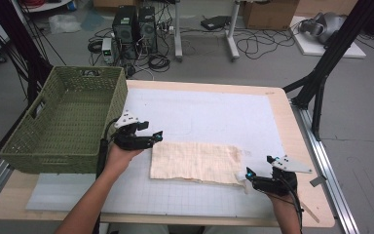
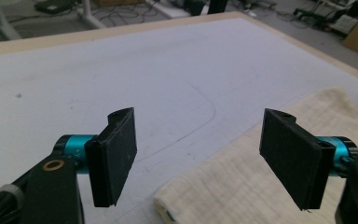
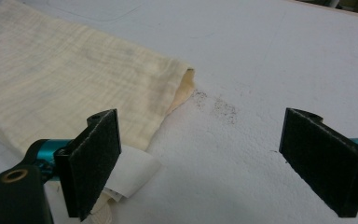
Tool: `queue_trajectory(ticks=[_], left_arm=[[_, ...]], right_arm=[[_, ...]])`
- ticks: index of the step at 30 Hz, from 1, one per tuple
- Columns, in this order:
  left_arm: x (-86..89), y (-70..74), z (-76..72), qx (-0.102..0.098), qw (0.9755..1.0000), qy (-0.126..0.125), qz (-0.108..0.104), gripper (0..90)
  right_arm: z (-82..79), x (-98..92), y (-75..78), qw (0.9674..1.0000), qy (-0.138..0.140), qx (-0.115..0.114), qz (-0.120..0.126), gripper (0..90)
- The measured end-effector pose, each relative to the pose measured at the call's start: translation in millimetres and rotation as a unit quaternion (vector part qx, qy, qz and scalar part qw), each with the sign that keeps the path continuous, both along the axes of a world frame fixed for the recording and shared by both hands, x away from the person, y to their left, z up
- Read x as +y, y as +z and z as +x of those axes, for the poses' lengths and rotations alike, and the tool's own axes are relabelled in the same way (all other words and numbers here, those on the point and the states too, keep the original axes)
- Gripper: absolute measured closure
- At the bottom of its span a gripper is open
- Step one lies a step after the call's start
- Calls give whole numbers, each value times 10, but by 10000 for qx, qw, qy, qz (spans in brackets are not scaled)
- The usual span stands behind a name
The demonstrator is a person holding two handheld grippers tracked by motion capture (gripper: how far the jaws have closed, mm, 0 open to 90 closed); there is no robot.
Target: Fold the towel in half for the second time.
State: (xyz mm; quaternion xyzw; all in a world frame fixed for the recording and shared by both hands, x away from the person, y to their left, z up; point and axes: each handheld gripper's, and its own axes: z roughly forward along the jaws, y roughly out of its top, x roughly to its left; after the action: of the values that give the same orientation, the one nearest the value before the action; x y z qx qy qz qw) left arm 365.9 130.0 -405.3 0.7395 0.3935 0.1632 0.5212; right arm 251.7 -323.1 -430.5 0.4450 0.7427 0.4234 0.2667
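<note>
A cream folded cloth (image 1: 195, 162) lies flat on the white mat (image 1: 214, 117) near the table's front. My left gripper (image 1: 158, 135) hovers just off the cloth's far left corner, its jaws open with nothing between them. From the left gripper view, the cloth (image 2: 242, 186) lies below and to the right of the open left gripper (image 2: 205, 154). My right gripper (image 1: 247, 176) sits at the cloth's near right corner, also open. The right gripper view has the cloth (image 3: 51, 88) at the left, with a white label (image 3: 130, 175) beside the left jaw of the right gripper (image 3: 214, 163).
A green woven basket (image 1: 48, 156) stands on the table's left side, close behind the left hand. The wooden table edge (image 1: 302, 146) runs along the right. Black frame legs (image 1: 321, 83), computers and cables stand on the floor beyond the table.
</note>
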Motion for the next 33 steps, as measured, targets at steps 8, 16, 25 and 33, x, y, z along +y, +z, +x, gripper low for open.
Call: queue_trajectory(ticks=[8,16,25,33], left_arm=[[-110,-268,165,668,9944,-30,818,333],[-196,-347,161,843,9882,-170,1267,398],[-184,-382,113,737,9863,-229,1455,513],[-183,-413,41,587,9889,-432,1294,771]], right_arm=[[2,-2,-7,10000,20,21,-16,119],[3,-6,-10,10000,27,32,-21,119],[3,1,-11,10000,40,57,-32,119],[9,12,-19,9999,49,94,-57,119]])
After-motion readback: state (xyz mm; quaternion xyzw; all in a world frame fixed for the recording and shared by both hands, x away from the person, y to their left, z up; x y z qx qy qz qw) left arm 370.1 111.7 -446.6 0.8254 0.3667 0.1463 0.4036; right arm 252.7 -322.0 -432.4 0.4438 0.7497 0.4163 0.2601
